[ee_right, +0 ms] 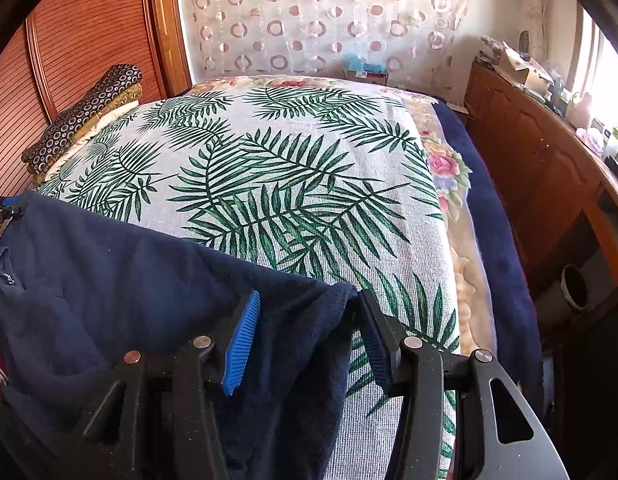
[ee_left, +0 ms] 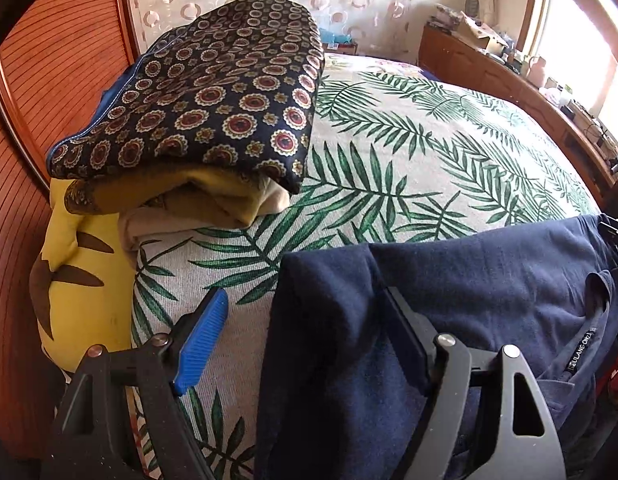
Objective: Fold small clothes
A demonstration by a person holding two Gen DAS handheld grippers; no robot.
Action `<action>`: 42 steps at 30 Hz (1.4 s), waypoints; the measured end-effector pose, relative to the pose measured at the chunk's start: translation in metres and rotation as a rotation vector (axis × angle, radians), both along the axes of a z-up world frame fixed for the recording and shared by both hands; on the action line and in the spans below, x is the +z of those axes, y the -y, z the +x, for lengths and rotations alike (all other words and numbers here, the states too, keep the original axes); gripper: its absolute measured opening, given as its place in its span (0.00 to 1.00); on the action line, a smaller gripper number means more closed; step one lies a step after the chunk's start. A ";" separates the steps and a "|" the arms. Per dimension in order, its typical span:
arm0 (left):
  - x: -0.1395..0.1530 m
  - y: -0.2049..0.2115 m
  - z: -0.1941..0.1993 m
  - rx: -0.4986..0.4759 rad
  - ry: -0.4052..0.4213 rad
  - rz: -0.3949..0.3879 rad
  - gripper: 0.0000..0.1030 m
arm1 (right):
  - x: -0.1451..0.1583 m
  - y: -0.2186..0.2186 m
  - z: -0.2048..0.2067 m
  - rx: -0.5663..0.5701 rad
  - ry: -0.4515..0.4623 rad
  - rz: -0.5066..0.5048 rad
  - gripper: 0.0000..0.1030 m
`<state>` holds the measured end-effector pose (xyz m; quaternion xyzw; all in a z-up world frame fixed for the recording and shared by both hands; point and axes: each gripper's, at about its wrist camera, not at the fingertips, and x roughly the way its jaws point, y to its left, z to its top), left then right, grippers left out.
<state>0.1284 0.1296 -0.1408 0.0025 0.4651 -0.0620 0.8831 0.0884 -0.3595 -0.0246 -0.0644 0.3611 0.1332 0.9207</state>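
Note:
A navy blue T-shirt [ee_left: 489, 292] hangs in front of me over the palm-leaf bedspread [ee_left: 409, 152], its collar label toward the right. My left gripper [ee_left: 305, 320] stands wide open; the shirt's left edge drapes between its jaws and over the right finger. In the right wrist view the same shirt [ee_right: 129, 288] spreads at lower left. My right gripper [ee_right: 309, 328] is open too, with the shirt's right corner hanging between its blue pads [ee_right: 241, 340], touching neither clearly. A stack of folded clothes [ee_left: 213, 108], a dark circle-print piece on top, lies at the bed's left.
A yellow cushion [ee_left: 81, 280] lies beside the stack against a wooden slatted headboard [ee_left: 49, 92]. A wooden cabinet [ee_right: 549, 168] with clutter runs along the right under a bright window. A floral blanket edge [ee_right: 449, 168] and a blue blanket show at the bed's right side.

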 end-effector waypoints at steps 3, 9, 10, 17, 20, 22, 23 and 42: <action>0.000 -0.001 0.002 0.001 -0.001 -0.008 0.76 | 0.000 0.002 0.000 0.005 -0.001 0.001 0.50; 0.000 0.000 0.002 0.000 0.009 -0.006 0.76 | 0.000 0.004 0.000 0.006 0.003 0.002 0.50; 0.000 0.000 0.002 -0.001 0.011 -0.004 0.76 | 0.000 0.004 -0.001 0.005 0.003 0.002 0.50; 0.003 0.006 -0.002 -0.055 0.018 -0.056 0.34 | 0.000 -0.005 -0.010 0.080 -0.012 0.022 0.13; 0.005 0.017 -0.011 -0.068 0.027 -0.044 0.12 | 0.001 -0.010 -0.023 0.103 -0.003 0.036 0.11; 0.013 0.022 -0.022 -0.072 0.055 -0.046 0.11 | 0.005 -0.013 -0.037 0.119 0.013 0.054 0.10; 0.022 0.024 -0.031 -0.076 0.084 -0.061 0.10 | 0.010 -0.015 -0.046 0.124 0.032 0.054 0.09; 0.209 0.022 -0.142 -0.132 0.566 -0.212 0.10 | 0.171 0.001 -0.192 0.151 0.497 0.091 0.08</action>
